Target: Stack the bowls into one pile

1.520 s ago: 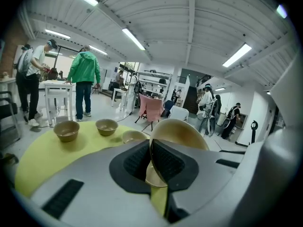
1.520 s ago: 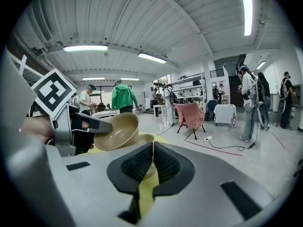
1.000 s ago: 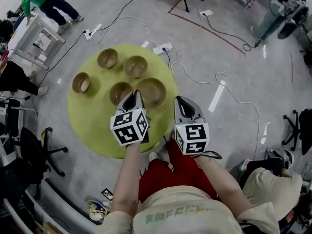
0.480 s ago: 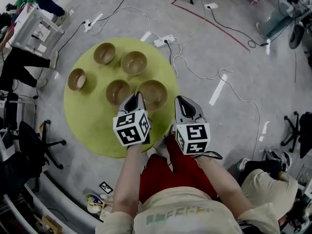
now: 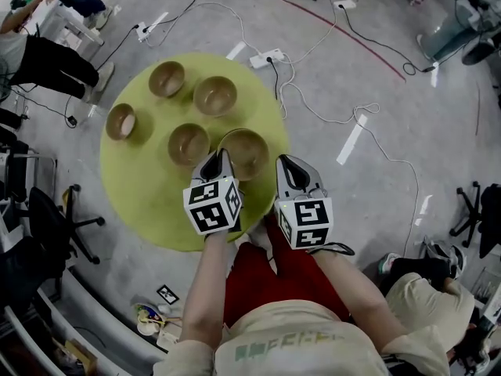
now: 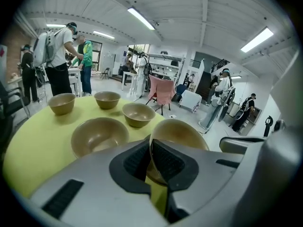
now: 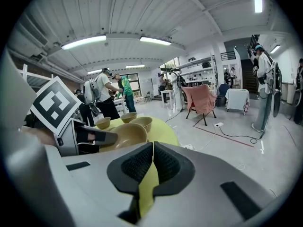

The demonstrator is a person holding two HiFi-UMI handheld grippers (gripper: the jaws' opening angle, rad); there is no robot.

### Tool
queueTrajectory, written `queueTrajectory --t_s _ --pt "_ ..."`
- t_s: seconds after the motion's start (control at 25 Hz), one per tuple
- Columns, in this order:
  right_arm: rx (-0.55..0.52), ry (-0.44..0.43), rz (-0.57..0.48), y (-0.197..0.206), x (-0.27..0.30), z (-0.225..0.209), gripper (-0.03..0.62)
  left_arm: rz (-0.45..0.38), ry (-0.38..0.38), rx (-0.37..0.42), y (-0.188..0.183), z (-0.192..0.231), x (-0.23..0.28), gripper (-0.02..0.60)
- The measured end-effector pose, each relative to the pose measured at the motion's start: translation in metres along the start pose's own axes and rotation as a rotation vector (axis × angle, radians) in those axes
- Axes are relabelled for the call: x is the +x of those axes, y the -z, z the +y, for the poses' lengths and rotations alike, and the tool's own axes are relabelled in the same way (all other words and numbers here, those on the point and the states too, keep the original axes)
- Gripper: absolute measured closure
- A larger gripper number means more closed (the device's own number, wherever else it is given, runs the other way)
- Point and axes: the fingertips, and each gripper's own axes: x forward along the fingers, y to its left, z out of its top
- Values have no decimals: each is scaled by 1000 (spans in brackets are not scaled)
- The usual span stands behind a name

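left gripper [image 5: 218, 158] has a bowl [image 5: 249, 147] by the rim
Its jaws pinch the nearest bowl's wall, near the round yellow table [image 5: 149, 202] edge. The right gripper [image 5: 288, 165] is just beside it, pressed together on nothing.

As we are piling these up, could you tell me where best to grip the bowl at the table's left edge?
Pinch the rim of the leftmost bowl from above on its near side, one jaw inside, one outside: it stands upright, thin-walled and alone.
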Motion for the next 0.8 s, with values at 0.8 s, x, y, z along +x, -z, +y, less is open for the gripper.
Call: queueTrajectory --t_s 0.8 --pt "-7 -17 55 12 16 -1 557 27 -34 57 7 7 12 549"
